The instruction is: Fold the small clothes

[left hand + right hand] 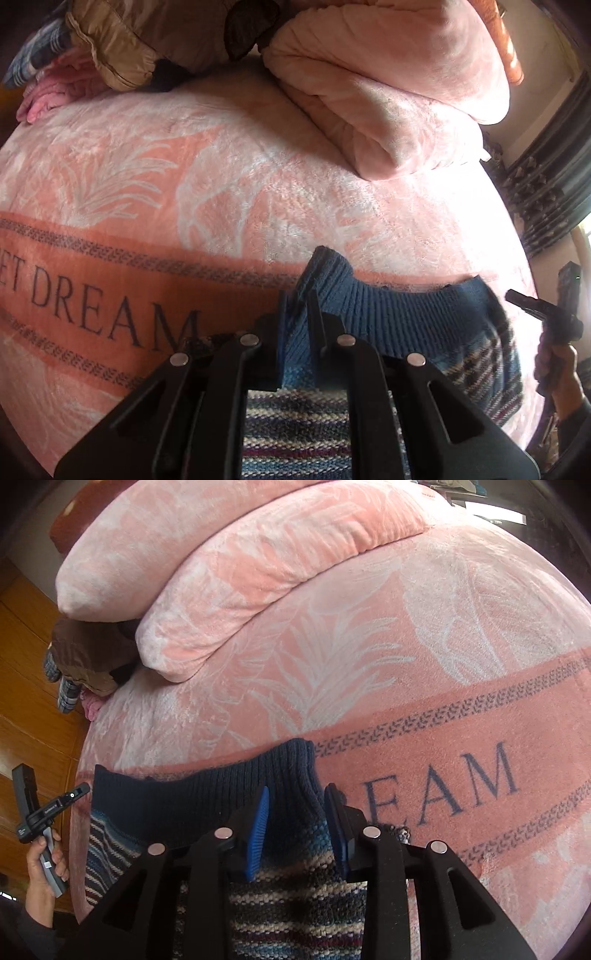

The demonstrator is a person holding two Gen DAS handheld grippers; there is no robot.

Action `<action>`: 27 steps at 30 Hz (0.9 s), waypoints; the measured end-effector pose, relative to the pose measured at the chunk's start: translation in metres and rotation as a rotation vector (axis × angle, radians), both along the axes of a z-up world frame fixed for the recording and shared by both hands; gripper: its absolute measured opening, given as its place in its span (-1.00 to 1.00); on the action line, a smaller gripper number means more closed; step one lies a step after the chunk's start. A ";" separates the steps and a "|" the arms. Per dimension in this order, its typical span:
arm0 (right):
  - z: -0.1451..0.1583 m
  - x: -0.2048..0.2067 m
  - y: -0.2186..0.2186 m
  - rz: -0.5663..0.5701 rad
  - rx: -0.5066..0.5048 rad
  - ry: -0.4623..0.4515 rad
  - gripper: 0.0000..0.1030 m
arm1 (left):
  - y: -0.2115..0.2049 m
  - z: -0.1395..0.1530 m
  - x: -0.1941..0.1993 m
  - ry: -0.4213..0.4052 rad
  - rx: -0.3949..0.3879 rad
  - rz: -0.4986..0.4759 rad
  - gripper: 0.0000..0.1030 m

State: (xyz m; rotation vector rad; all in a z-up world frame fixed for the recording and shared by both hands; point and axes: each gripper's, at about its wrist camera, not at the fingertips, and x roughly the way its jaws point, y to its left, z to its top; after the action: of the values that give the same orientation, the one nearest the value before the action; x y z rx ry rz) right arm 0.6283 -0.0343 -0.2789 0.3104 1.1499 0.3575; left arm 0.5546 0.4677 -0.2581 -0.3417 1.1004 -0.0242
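A knitted sweater (388, 314) with a dark blue ribbed hem and a striped body lies on the pink bed blanket (221, 184). My left gripper (295, 306) is shut on a raised fold of the ribbed hem at the sweater's left corner. In the right wrist view the sweater (184, 797) fills the bottom. My right gripper (297, 794) stands open there, its blue pads (260, 823) astride the hem's right corner. A hand (554, 365) holding a gripper handle shows at the right edge of the left wrist view. Another hand (40, 871) shows at the lower left of the right wrist view.
A folded pink blanket (388, 92) lies at the back of the bed, also seen as pink blanket rolls (221, 590). A brown jacket (129, 37) and checked cloth lie at the far left corner. Wooden floor (29, 701) runs beside the bed; dark curtains (546, 206) hang on the right.
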 end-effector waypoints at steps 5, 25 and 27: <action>-0.006 -0.007 -0.001 0.020 0.033 0.025 -0.38 | 0.022 -0.004 -0.003 -0.014 -0.075 0.070 -0.89; -0.048 -0.072 -0.004 0.076 0.152 0.093 -0.88 | -0.009 -0.053 -0.074 0.093 -0.260 -0.088 -0.76; -0.051 -0.070 -0.015 0.027 0.152 0.092 -1.00 | 0.005 -0.061 -0.077 0.088 -0.335 -0.042 -0.81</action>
State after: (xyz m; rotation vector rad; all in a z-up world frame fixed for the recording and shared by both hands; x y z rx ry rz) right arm 0.5579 -0.0490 -0.3295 0.4485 1.2203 0.4590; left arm 0.4776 0.4725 -0.3187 -0.6242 1.1917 -0.2348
